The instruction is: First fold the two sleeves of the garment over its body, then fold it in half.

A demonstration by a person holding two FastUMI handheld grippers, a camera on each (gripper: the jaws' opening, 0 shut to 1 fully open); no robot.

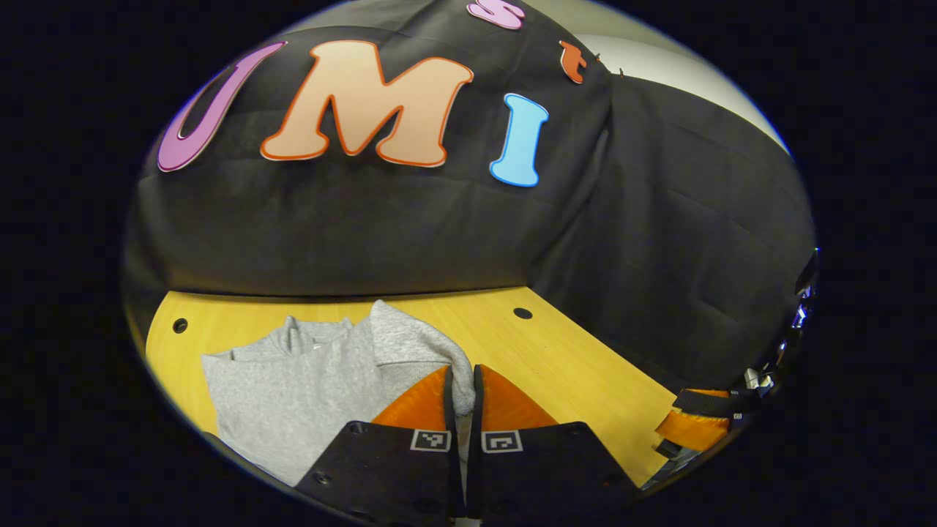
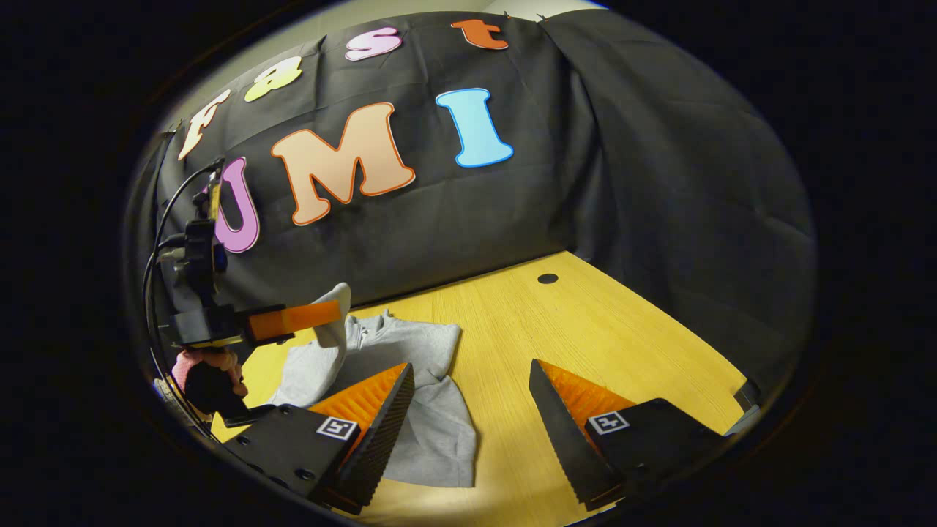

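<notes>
- The wooden table (image 2: 585, 322) I'm working over has wide bare board on its right, out to the black cloth wall (image 2: 659, 183).
- The grey sweatshirt (image 1: 307, 380) lies bunched at the table's left.
- My left gripper (image 1: 460, 384) pinches a sweatshirt sleeve (image 2: 333, 322), lifted off the table.
- My right gripper (image 2: 468, 402) hangs spread wide over the sweatshirt's right edge.

garment (image 2: 410, 380) on table (image 2: 585, 329) — left gripper (image 1: 461, 388) pinching sleeve (image 2: 331, 315) | right gripper (image 2: 468, 410) beside
</notes>
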